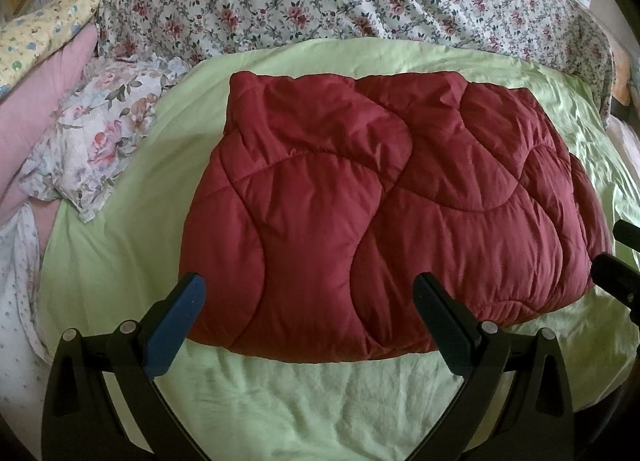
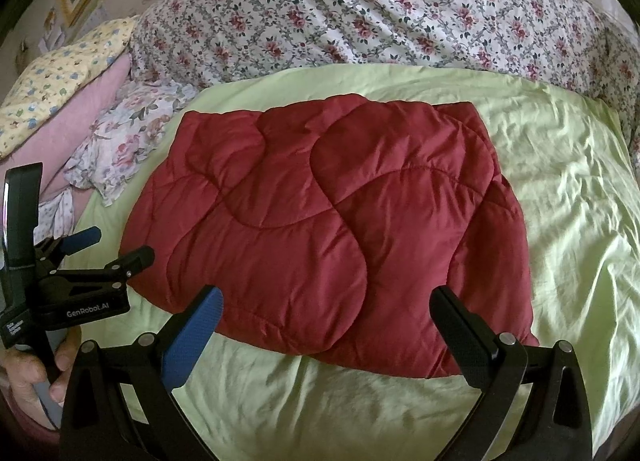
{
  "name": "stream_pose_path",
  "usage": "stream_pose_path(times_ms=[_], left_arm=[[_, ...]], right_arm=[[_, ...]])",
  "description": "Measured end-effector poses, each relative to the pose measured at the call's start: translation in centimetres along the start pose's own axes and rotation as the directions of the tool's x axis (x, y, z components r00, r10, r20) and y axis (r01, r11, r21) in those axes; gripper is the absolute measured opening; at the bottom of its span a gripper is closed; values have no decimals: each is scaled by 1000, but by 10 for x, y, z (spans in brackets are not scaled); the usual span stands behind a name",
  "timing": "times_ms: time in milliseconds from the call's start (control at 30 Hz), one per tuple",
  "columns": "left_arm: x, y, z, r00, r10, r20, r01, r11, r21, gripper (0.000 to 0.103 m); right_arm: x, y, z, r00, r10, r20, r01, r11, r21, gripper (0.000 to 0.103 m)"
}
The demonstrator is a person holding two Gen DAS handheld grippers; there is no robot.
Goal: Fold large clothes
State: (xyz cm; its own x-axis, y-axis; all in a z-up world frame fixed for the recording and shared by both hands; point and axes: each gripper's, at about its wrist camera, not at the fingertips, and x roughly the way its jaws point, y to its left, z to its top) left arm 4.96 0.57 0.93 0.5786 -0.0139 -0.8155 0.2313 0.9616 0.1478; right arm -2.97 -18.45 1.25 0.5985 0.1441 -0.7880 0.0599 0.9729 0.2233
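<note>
I see the folded red quilted garment lying flat on the green sheet (bed). My left gripper and right gripper hover nearside, fingers spread, holding nothing.

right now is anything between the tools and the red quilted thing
Nothing visible. The red quilted garment lies folded on the bare green sheet, directly ahead of the open left tool and right tool.

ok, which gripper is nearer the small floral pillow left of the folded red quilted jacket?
Left. The left gripper hovers by the red quilted jacket's left corner, just below the floral pillow. The right gripper sits at the jacket's near edge, farther right.
</note>
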Motion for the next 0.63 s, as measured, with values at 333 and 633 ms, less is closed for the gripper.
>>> stream_pose_path(times_ms=[333, 633], left_arm=[[6, -2, 1, 1000, -16, -16, 16, 1000, -4, 103], [13, -7, 2, 999, -25, -32, 25, 1000, -4, 103]], right_arm=[[4, -6, 1, 1000, -4, -5, 4, 1000, 20, 103], [8, -8, 1, 1000, 1, -16, 0, 999, 34, 103]])
